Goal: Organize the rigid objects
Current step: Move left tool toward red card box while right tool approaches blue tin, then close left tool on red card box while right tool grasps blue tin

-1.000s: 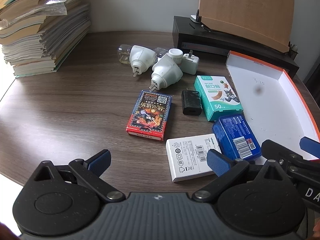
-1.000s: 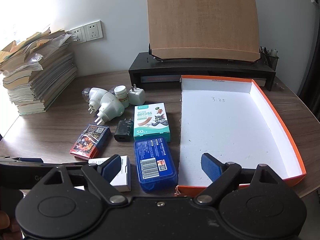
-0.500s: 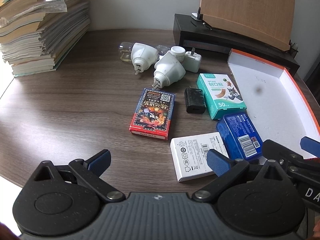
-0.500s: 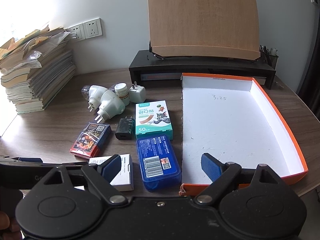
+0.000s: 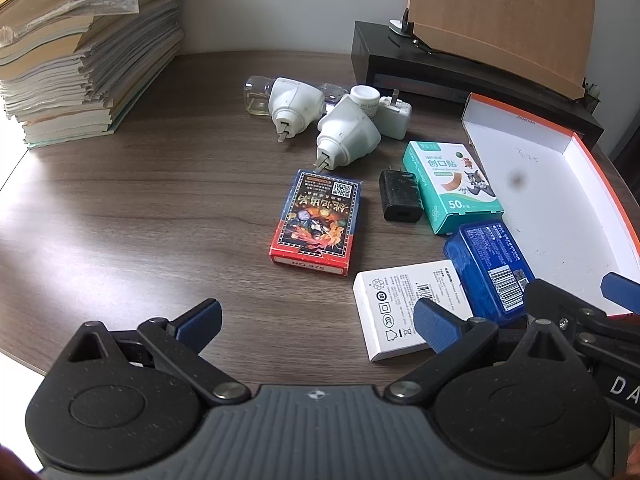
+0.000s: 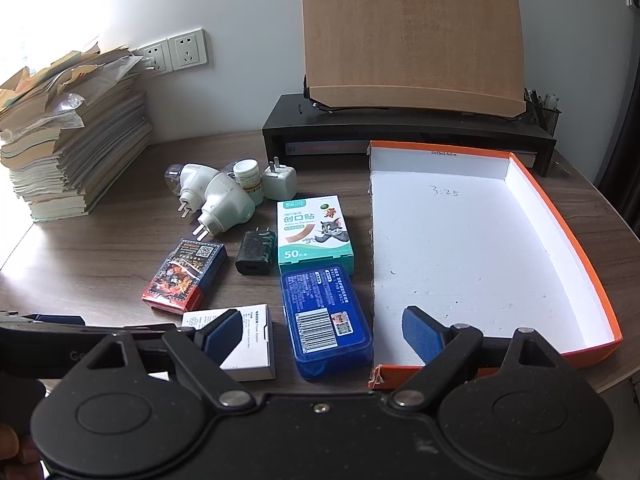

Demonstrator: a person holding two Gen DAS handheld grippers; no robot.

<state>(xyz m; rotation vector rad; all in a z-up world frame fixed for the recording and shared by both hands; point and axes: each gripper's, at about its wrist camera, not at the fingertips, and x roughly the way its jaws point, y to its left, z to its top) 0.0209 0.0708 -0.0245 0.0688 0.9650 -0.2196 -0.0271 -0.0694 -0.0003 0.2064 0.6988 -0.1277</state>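
Two hand-held grippers occupy the lower edges of the frames, both with blue-padded fingers spread apart and holding nothing: the left hand-held gripper and the right hand-held gripper.

Surface: a dark wood-grain table with a rounded front edge, glare from the left side. A white wall runs behind it, with two wall sockets in the upper left of the right wrist view. A tall stack of books and papers sits on the table at upper left. A black riser shelf stands against the wall at upper centre, carrying a tilted wooden board; a mesh pen holder stands at its right end.

Task items lie loose at mid-frame on the table: two white plug-in devices, a small white bottle, a white charger, a black charger, a card deck box, a teal plaster box, a blue plastic case and a white adapter box. The blue case lies just beside the orange-rimmed white tray, which fills the right side and holds nothing; "3:25" is handwritten on its floor.
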